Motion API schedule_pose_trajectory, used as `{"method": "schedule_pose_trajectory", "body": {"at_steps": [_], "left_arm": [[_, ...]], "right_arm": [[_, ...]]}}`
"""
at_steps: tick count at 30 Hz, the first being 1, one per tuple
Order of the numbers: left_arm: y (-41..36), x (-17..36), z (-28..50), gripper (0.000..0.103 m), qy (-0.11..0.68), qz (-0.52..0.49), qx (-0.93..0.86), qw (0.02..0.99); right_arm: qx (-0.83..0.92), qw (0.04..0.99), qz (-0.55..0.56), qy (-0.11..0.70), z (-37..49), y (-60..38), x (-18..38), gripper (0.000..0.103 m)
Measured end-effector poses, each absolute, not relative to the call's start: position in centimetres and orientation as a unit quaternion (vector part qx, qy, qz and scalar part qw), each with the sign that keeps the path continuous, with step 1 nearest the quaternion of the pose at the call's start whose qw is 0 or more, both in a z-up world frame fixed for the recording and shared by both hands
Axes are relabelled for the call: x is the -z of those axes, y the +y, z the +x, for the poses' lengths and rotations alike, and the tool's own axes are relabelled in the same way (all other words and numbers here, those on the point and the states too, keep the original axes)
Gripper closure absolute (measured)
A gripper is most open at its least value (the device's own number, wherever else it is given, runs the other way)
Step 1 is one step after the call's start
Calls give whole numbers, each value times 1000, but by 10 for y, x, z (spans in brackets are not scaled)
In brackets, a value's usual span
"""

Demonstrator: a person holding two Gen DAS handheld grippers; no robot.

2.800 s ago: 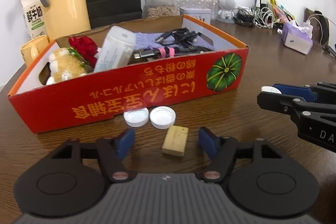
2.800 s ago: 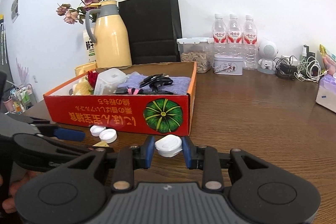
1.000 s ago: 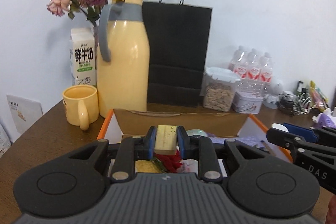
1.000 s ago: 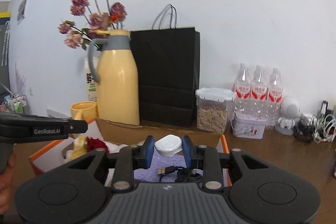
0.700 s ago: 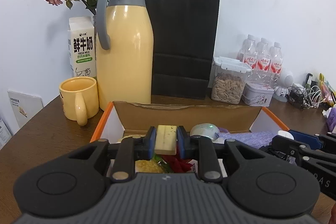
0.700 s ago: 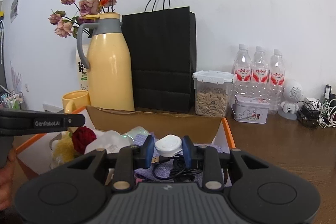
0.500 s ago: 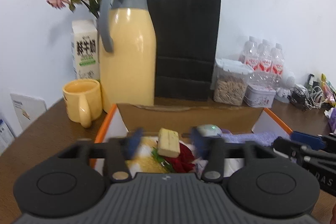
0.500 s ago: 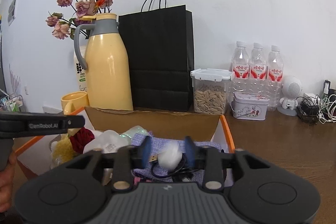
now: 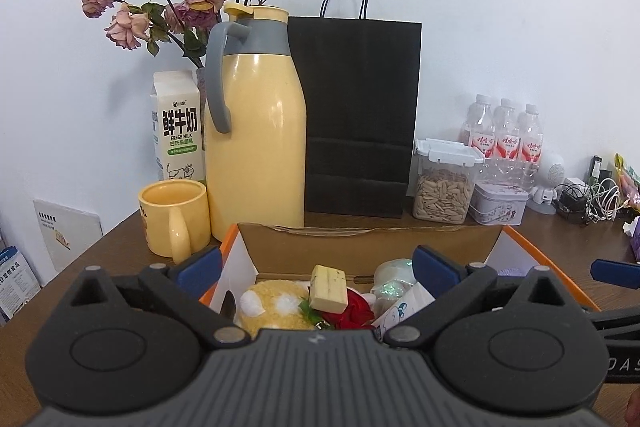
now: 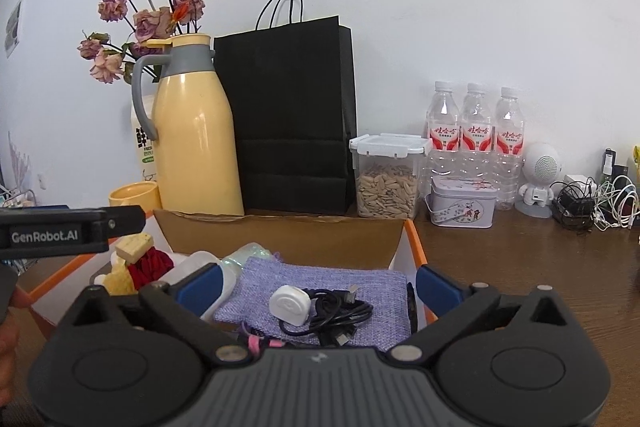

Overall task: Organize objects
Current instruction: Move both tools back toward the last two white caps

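My left gripper (image 9: 316, 267) is open above the left end of the orange-rimmed cardboard box (image 9: 524, 247). The tan block (image 9: 329, 287) lies in the box on a red rose (image 9: 354, 311) and a yellow plush (image 9: 276, 305); it also shows in the right wrist view (image 10: 134, 247). My right gripper (image 10: 318, 283) is open above the right end of the box (image 10: 416, 243). The white cap (image 10: 290, 305) lies on black cables (image 10: 340, 319) over a purple cloth pouch (image 10: 360, 287).
Behind the box stand a yellow thermos jug (image 9: 256, 123), a yellow mug (image 9: 174, 223), a milk carton (image 9: 176, 127), a black paper bag (image 9: 356, 115), a seed jar (image 9: 442, 187), a tin (image 9: 498, 203) and water bottles (image 9: 504, 139). Tangled cables (image 10: 592, 203) lie far right.
Both grippers rose from the table carrying their objects to above the box, then opened. The tan block and the white cap dropped into the box.
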State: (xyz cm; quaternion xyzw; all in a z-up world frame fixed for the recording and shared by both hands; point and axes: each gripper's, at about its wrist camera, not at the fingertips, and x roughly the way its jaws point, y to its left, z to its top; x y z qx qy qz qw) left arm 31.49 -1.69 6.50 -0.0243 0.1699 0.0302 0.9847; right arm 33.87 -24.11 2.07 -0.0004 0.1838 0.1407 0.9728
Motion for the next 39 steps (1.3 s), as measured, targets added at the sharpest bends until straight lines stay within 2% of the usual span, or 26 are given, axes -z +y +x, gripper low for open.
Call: {"method": "schedule_pose_trajectory", "body": {"at_steps": [17,39], "left_arm": [[-19,-79,269,0,148,-15,0,989],[-4,-25,221,0,263,24,7,964]], "right_arm": [[-144,974,-30,173,286,-254,-33,0],[-156,944,-72,283,244,-254,21,0]]}}
